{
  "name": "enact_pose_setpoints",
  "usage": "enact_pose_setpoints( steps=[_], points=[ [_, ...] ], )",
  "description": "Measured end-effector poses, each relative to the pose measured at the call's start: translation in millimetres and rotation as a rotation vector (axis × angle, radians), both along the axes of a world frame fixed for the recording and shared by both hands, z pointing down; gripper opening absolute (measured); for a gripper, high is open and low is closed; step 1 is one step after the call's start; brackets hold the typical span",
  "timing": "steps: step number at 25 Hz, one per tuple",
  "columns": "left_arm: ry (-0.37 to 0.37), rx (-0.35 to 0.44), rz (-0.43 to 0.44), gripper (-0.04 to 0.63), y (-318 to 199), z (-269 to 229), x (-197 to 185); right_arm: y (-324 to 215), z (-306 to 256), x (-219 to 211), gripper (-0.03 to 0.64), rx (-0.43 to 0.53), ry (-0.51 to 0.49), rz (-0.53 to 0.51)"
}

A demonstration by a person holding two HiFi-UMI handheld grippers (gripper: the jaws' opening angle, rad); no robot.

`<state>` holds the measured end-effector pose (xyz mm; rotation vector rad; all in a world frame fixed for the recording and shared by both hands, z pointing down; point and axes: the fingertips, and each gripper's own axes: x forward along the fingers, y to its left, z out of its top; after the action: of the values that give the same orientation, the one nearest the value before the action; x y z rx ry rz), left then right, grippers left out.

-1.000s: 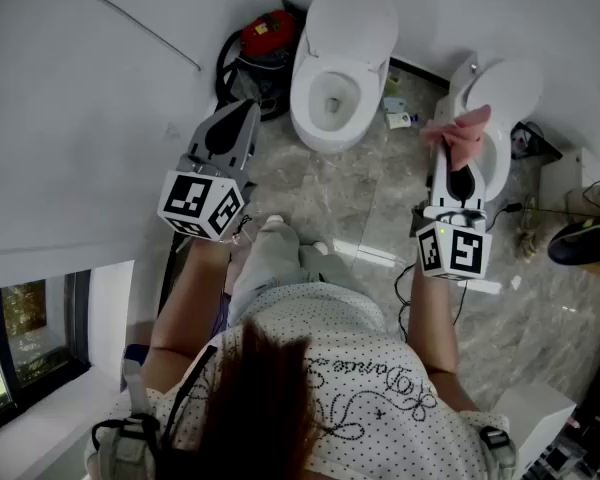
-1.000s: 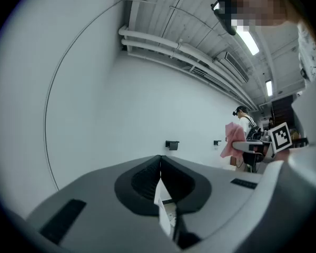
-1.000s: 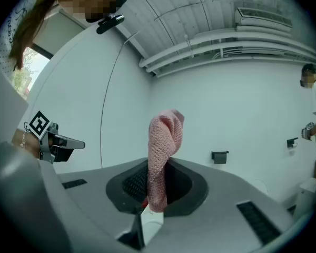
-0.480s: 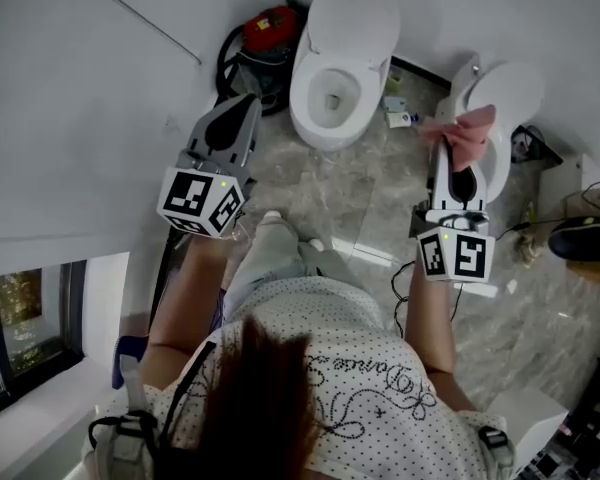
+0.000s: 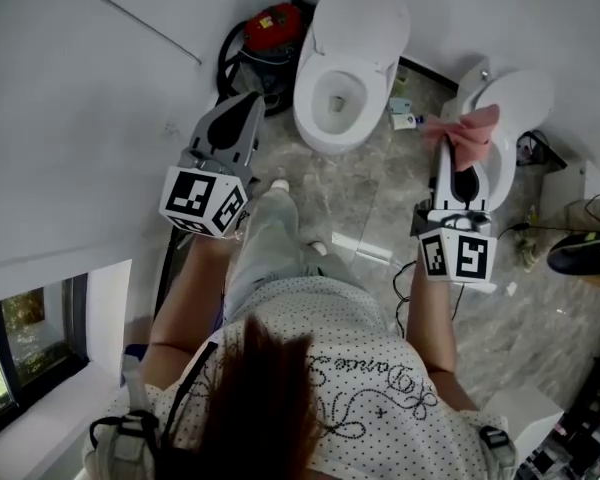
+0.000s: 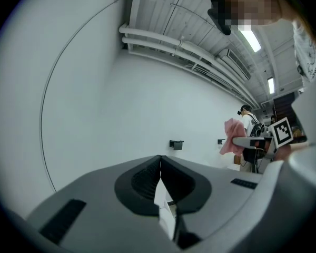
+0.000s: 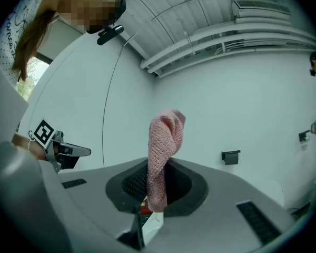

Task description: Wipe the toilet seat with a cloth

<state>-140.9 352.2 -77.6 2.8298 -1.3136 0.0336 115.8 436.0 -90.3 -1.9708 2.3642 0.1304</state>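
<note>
A white toilet (image 5: pixel 323 118) with its lid (image 5: pixel 365 18) raised stands on the marble floor ahead of me. A second white toilet (image 5: pixel 518 96) stands to its right, partly hidden behind my right gripper (image 5: pixel 452 140). That gripper is shut on a pink knitted cloth (image 5: pixel 465 131), which sticks out past the jaws (image 7: pixel 166 141). My left gripper (image 5: pixel 251 102) is held level at the left, beside the white wall, its jaws shut with nothing between them (image 6: pixel 159 160). The left gripper view also catches the pink cloth (image 6: pixel 230 143) off to the right.
A red appliance (image 5: pixel 271 28) with a black hose sits against the wall left of the first toilet. Small bottles (image 5: pixel 400 118) lie between the two toilets. A black shoe (image 5: pixel 580 248), cables and white boxes are at the right. A window (image 5: pixel 20 318) is at the lower left.
I have stepped forward: my leg has swung ahead and both grippers have come a little closer to the toilets. The pink cloth stays in the right gripper.
</note>
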Motion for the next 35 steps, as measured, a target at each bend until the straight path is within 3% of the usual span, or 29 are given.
enact_pose_setpoints(
  steps=[12,22,29,35],
  points=[
    [0.002,-0.032,0.098,0.005,-174,21,-19,-163,2,-37,0.046,-0.001,0.032,0.068],
    [-0.007,-0.068,0.195,0.005,-270,33,-10,-231,14,-37,0.048,-0.051,-0.002,0.169],
    [-0.014,-0.103,0.174,0.005,-304,51,23,-268,30,1,0.048,-0.09,-0.02,0.169],
    [-0.019,-0.122,0.085,0.006,-338,59,62,-328,39,40,0.048,-0.091,-0.002,0.043]
  ],
)
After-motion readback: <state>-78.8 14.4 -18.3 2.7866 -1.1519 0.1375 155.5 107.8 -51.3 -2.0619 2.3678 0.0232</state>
